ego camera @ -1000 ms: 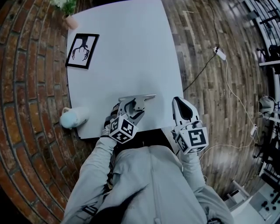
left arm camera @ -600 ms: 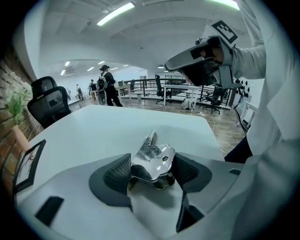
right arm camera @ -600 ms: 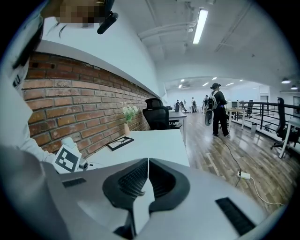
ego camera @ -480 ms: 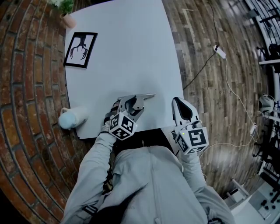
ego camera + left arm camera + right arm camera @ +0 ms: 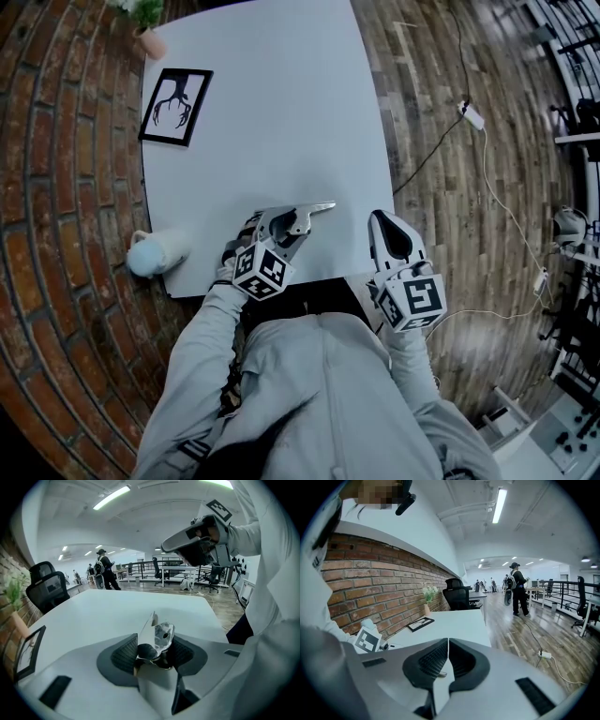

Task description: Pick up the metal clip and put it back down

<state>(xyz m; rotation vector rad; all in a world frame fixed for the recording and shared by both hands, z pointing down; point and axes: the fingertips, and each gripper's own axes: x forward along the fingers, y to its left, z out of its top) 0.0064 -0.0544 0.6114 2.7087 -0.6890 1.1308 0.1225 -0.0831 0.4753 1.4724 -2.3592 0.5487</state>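
The left hand-held gripper (image 5: pixel 286 227) tilts downward, its jaws just closing onto the metal clip (image 5: pixel 157 635) between the pads. The right hand-held gripper (image 5: pixel 392 230) hovers alongside, jaws together.

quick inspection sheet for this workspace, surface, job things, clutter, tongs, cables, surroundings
surface: white rectangular table
job's things: shiny metal clip lying by the table's near edge
clutter: black-framed picture, small potted plant, pale blue rounded object at the left edge
grippers: left tongs have just been closing, pads on the clip; right tongs shut, empty
cables: white cable with plug block on the wooden plank floor
surroundings: red brick wall, black office chair, standing person far off
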